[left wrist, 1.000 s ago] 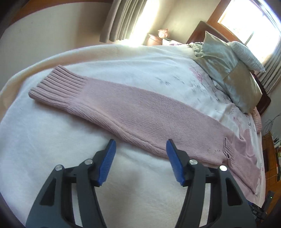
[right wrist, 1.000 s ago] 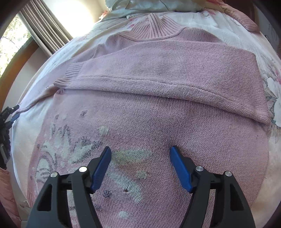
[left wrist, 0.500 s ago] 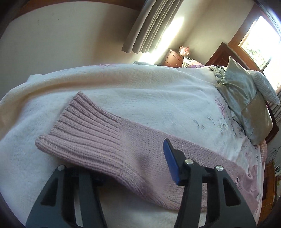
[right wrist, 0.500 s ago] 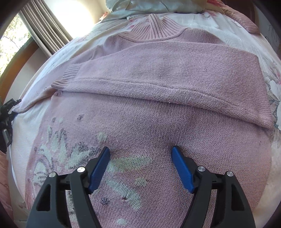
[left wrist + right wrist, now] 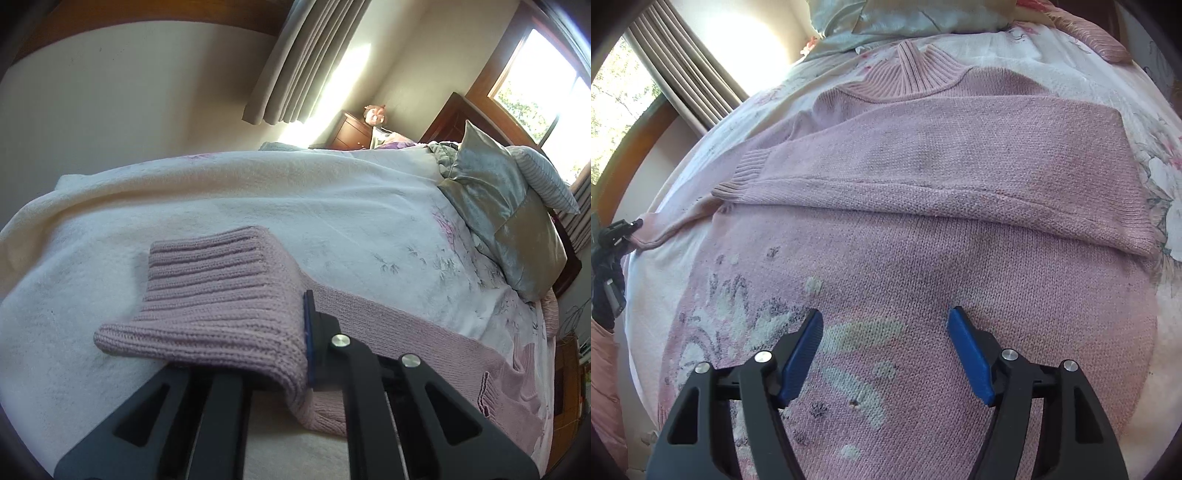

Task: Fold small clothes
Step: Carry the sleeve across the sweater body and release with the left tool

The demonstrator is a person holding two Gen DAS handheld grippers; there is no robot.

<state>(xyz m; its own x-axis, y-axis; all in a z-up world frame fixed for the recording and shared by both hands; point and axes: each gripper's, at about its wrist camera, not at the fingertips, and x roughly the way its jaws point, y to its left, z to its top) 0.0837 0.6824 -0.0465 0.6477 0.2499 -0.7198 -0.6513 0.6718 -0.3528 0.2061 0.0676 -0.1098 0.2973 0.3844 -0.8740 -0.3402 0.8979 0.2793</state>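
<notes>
A pink knitted sweater (image 5: 923,251) lies flat on the bed, collar (image 5: 912,74) at the far end. One sleeve (image 5: 923,166) is folded across its chest. My right gripper (image 5: 884,325) hovers open over the patterned lower body, nothing between its fingers. The other sleeve stretches out to the left. Its ribbed cuff (image 5: 221,295) is lifted and draped over my left gripper (image 5: 299,332), which is shut on it; the left finger is hidden under the knit. In the right wrist view the left gripper (image 5: 613,236) shows at the far left edge.
A white blanket (image 5: 258,192) covers the bed. Silvery pillows (image 5: 498,221) and a striped one (image 5: 543,177) lean on the wooden headboard (image 5: 450,114). A nightstand (image 5: 351,129) and curtains (image 5: 303,55) stand beyond. Another pink garment (image 5: 1097,37) lies at the far right.
My left gripper moved along the sleeve to its cuff, shut on it and lifted it off the blanket. The right gripper stayed open over the sweater body.
</notes>
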